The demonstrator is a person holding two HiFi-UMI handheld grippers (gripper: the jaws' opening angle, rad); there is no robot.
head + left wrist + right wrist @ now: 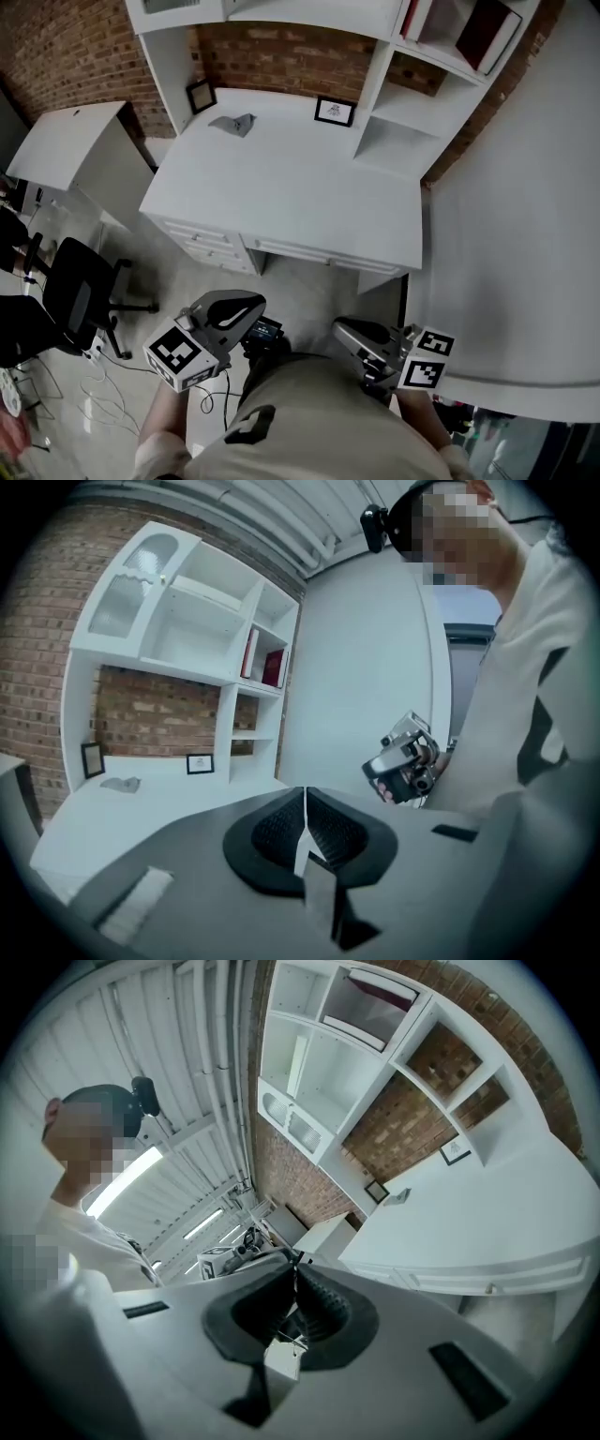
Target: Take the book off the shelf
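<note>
Open floor (305,286) before desk (300,187), chair (80,295) left, wall (516,262) flanking shelf (412,105)

Ahead of you stands a white desk (300,197) with a row of drawers (208,246) along its front edge. At the back of its top you have two small framed pictures. One (335,112) stands toward the right and the other (201,96) sits in the back left corner, in front of the brick wall (281,56). Between them, nearer the left frame, a crumpled grey thing (233,123) lies on the top. To your left a black office chair (80,295) stands on the pale floor (159,272), with loose white cables (103,389) lying near its base. Beyond the chair is a white table (66,141) with a tilted top. On your right runs a plain white wall (516,234).
</note>
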